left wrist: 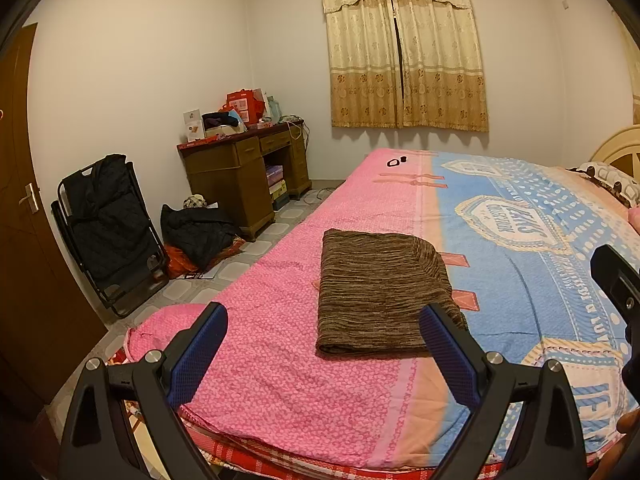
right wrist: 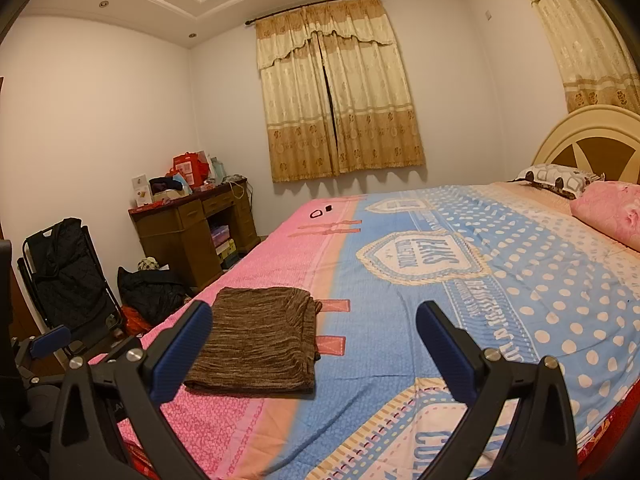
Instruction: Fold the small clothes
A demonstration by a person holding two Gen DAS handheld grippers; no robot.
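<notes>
Bedspread (left wrist: 280, 380), pink along one side and blue on the other, is carrying the brown knit garment (left wrist: 380, 300), which is lying folded into a flat rectangle on the pink strip near the edge. The fold is looking finished, so any last touch should be pressing the layers square without dragging them. Both the left gripper (left wrist: 324, 344) and the right gripper (right wrist: 316, 340) are hovering spread wide, holding nothing. Beyond, a cluttered wooden desk (left wrist: 244, 164) is standing by curtains (left wrist: 404, 52).
</notes>
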